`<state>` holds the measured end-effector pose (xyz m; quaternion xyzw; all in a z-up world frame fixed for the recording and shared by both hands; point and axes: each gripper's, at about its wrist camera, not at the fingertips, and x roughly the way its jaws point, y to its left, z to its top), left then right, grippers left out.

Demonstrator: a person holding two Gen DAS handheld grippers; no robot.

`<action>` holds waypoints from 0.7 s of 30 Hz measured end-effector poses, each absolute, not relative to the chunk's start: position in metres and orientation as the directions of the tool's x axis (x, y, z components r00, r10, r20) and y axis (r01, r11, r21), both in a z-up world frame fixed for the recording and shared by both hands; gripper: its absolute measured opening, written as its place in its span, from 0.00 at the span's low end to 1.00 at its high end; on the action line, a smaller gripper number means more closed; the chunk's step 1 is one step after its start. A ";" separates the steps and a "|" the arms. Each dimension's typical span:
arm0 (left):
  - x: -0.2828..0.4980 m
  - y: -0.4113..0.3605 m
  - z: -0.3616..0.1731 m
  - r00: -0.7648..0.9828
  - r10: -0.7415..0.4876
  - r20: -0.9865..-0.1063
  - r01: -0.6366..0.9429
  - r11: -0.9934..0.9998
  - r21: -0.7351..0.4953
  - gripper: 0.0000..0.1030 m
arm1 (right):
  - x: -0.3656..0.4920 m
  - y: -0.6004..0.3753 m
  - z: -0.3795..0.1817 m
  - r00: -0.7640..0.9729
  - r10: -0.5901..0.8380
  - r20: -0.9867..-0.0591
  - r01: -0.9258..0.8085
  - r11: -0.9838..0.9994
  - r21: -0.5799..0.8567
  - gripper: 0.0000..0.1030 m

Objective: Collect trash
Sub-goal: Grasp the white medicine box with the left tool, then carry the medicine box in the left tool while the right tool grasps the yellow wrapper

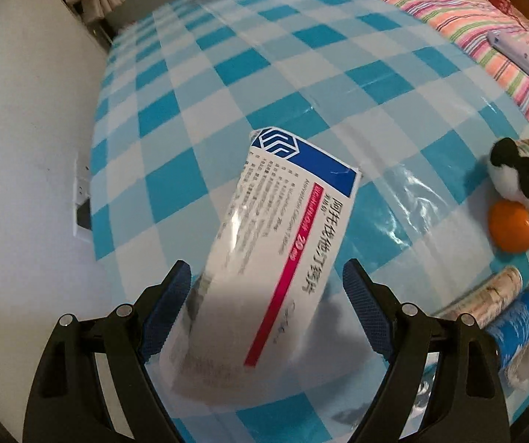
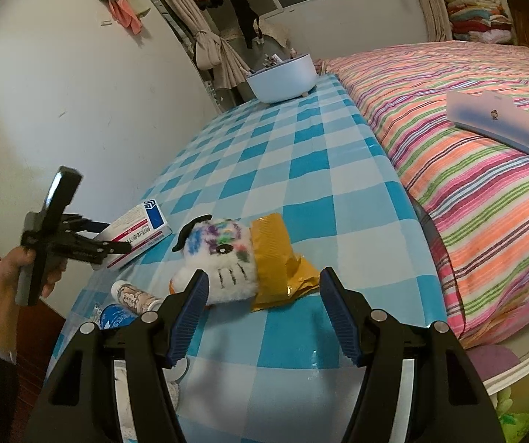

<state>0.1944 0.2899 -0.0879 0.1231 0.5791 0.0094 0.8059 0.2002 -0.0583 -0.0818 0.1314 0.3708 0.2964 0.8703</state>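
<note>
The near end of the medicine box (image 1: pixel 264 258) goes under my left fingers (image 1: pixel 170 306), so I cannot tell if they touch it. Its small print is too blurred to read. In my right view the plush toy (image 2: pixel 223 258) covers part of the yellow wrapper (image 2: pixel 275 258) and nearly all of the orange thing (image 1: pixel 511 227). My right fingers (image 2: pixel 190 317) hide the blue tube (image 2: pixel 116 317) in part. What lies in the white bowl (image 2: pixel 282 81) is too small to tell.
</note>
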 end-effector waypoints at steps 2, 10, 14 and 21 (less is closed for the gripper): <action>0.200 0.287 -0.094 0.310 0.187 -0.932 0.152 0.958 0.243 0.81 | 0.200 -0.058 -0.082 0.550 0.612 -0.568 -0.418 0.791 0.447 0.59; 0.208 0.275 -0.105 0.310 0.200 -0.929 0.199 0.942 0.270 0.60 | 0.204 -0.060 -0.083 0.556 0.605 -0.571 -0.409 0.796 0.445 0.59; 0.205 0.278 -0.099 0.382 0.173 -0.908 0.137 0.961 0.241 0.54 | 0.205 -0.060 -0.083 0.568 0.586 -0.577 -0.408 0.810 0.421 0.59; 0.170 0.279 -0.063 0.551 0.105 -0.828 -0.042 0.994 0.098 0.53 | 0.206 -0.061 -0.084 0.573 0.575 -0.584 -0.408 0.818 0.405 0.59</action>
